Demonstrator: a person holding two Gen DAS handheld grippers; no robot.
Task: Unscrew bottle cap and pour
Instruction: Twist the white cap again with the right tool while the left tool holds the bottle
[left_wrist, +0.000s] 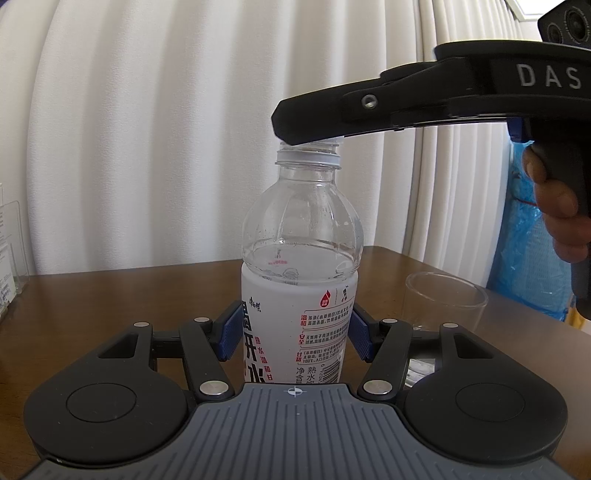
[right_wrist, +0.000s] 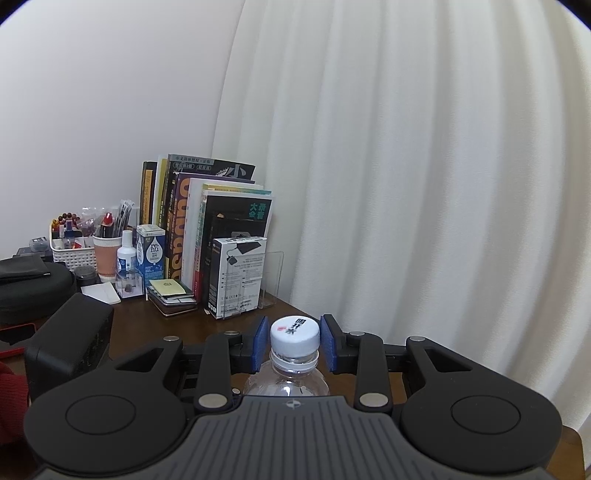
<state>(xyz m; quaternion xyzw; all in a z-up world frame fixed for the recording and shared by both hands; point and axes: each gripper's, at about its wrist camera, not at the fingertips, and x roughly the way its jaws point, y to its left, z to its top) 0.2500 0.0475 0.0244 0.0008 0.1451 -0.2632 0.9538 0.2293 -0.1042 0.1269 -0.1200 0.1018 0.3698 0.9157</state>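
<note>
A clear water bottle (left_wrist: 299, 280) with a white printed label stands upright on the brown table, partly filled. My left gripper (left_wrist: 294, 332) is shut on the bottle's labelled body, its blue pads pressed on both sides. My right gripper (right_wrist: 294, 341) reaches in from the right in the left wrist view and covers the bottle top. In the right wrist view its blue pads sit on either side of the white cap (right_wrist: 294, 335) with a thin gap showing, the cap sitting raised above the neck threads. An empty clear glass (left_wrist: 445, 306) stands right of the bottle.
White curtains hang behind the table (left_wrist: 110, 302). A row of books (right_wrist: 207, 229), a white box (right_wrist: 238, 275), a basket of small items (right_wrist: 72, 247) and a black case (right_wrist: 33, 288) stand at the table's far left. A blue plastic bag (left_wrist: 532, 258) is at the right.
</note>
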